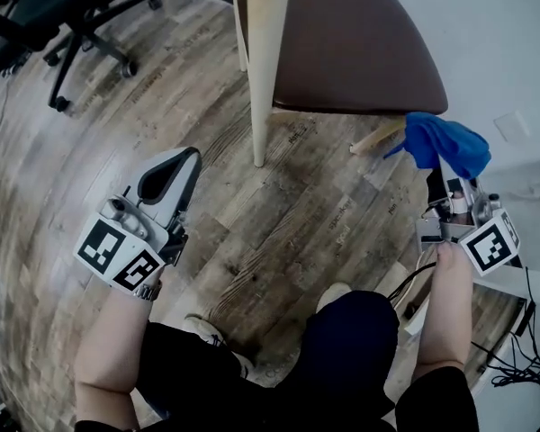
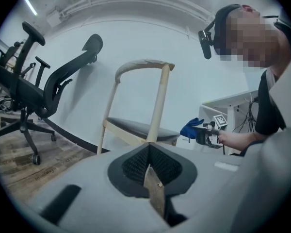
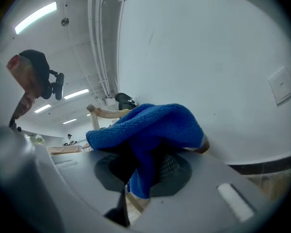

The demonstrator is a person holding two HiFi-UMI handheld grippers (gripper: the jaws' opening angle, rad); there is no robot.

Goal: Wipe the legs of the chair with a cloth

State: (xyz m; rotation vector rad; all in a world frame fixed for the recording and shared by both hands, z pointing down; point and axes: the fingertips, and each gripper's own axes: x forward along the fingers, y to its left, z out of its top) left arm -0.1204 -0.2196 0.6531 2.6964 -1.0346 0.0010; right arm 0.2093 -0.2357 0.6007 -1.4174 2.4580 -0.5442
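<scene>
A chair with a brown seat [image 1: 351, 43] and pale wooden legs stands ahead of me. Its front leg [image 1: 263, 79] comes down to the floor in the middle. A second leg [image 1: 378, 137] slants under the seat's right corner. My right gripper [image 1: 443, 176] is shut on a blue cloth [image 1: 445, 144], which lies against that slanted leg. In the right gripper view the cloth [image 3: 150, 127] drapes over the jaws, with a bit of wood [image 3: 203, 143] right behind it. My left gripper [image 1: 182, 167] hangs left of the chair, apart from it, shut and holding nothing [image 2: 150, 168].
A black office chair [image 1: 63, 16] stands on the wood floor at the far left. A white wall [image 1: 495, 34] runs close behind the brown chair. Cables [image 1: 522, 358] and a white desk [image 2: 230, 106] are at the right. My own shoes [image 1: 337, 295] are just below.
</scene>
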